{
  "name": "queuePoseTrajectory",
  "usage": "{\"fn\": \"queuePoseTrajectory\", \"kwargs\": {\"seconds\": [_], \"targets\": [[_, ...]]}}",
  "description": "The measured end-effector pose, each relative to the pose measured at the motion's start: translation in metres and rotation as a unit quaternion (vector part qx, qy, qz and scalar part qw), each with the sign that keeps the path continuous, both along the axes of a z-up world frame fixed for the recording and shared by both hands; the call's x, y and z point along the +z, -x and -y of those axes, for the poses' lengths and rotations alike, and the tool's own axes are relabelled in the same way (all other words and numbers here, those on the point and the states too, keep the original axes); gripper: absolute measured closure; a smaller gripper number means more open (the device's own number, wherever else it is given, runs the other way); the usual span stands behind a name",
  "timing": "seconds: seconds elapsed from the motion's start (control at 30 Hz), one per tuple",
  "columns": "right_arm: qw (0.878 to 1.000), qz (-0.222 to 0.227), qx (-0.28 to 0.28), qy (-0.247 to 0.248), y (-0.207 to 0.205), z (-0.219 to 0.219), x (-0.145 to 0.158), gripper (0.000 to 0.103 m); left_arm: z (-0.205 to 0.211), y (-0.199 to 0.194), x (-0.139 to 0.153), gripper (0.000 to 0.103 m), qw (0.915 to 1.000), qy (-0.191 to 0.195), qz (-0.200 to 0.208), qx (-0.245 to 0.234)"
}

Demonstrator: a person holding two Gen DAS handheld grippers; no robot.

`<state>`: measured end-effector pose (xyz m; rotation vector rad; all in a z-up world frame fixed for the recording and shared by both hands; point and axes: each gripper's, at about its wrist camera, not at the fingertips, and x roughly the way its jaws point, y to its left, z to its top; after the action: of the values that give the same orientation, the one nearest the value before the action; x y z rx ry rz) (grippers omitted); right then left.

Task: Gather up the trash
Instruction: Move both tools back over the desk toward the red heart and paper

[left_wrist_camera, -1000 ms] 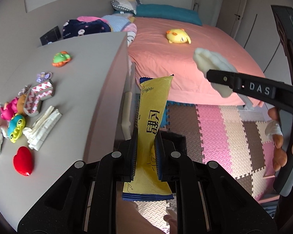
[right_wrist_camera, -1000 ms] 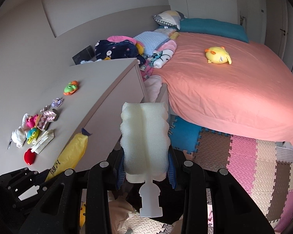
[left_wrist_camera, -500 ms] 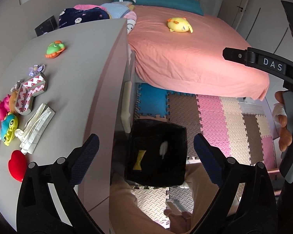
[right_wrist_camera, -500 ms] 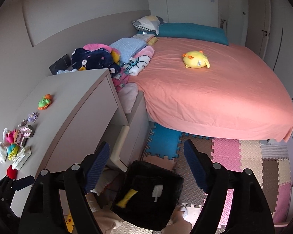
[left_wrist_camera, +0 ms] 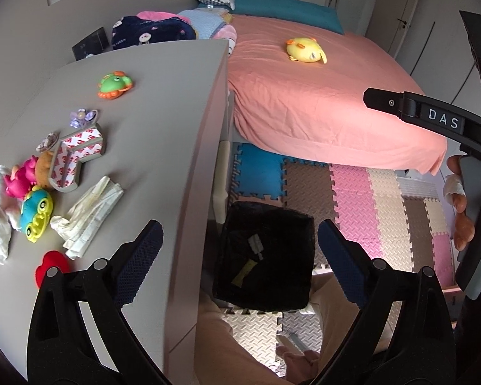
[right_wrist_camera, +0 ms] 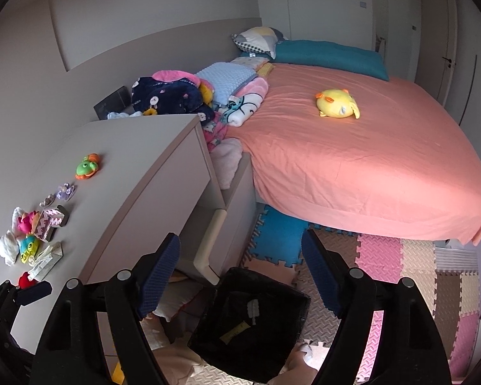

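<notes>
Grey tabletop (left_wrist_camera: 163, 102) is seen at left, cluttered with a green turtle toy (left_wrist_camera: 114, 84), a 3M tape piece (left_wrist_camera: 77, 154), crumpled white paper strips (left_wrist_camera: 88, 215), a blue-yellow toy car (left_wrist_camera: 36, 215) and a red heart (left_wrist_camera: 49, 268). A pink bed (right_wrist_camera: 368, 160) with a yellow plush (right_wrist_camera: 336, 104) is seen behind, foam puzzle mats (left_wrist_camera: 362, 199) on the floor. A black trash bin (left_wrist_camera: 266, 298) is placed on the floor beside the tabletop edge, below both grippers; a yellow wrapper (left_wrist_camera: 243, 272) and a white foam piece (left_wrist_camera: 256, 244) are seen lying inside it. Left gripper (left_wrist_camera: 237, 253) is held above the bin, jaws spread wide, nothing between them. Right gripper (right_wrist_camera: 240, 269) is held above the bin too, jaws wide apart, nothing gripped. The right gripper's body is seen at the right edge of the left view, with the person's fingers wrapped around its handle.
</notes>
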<state>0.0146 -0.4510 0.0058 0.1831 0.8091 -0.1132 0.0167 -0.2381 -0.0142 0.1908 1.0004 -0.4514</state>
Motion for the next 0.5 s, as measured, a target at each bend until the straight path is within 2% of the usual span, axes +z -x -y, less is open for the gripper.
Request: {"fn": "queuePoseTrajectory", "kwargs": {"seconds": [0.23, 0.5], "targets": [[1.000, 0.006, 0.029, 0.003, -0.008, -0.024, 0.007, 0.025, -0.022, -0.004, 0.005, 0.009, 0.9998, -0.008, 0.004, 0.017], [0.996, 0.003, 0.087, 0.007, -0.020, -0.061, 0.008, 0.025, -0.061, -0.002, 0.005, 0.009, 0.9983, -0.014, 0.007, 0.055]]}}
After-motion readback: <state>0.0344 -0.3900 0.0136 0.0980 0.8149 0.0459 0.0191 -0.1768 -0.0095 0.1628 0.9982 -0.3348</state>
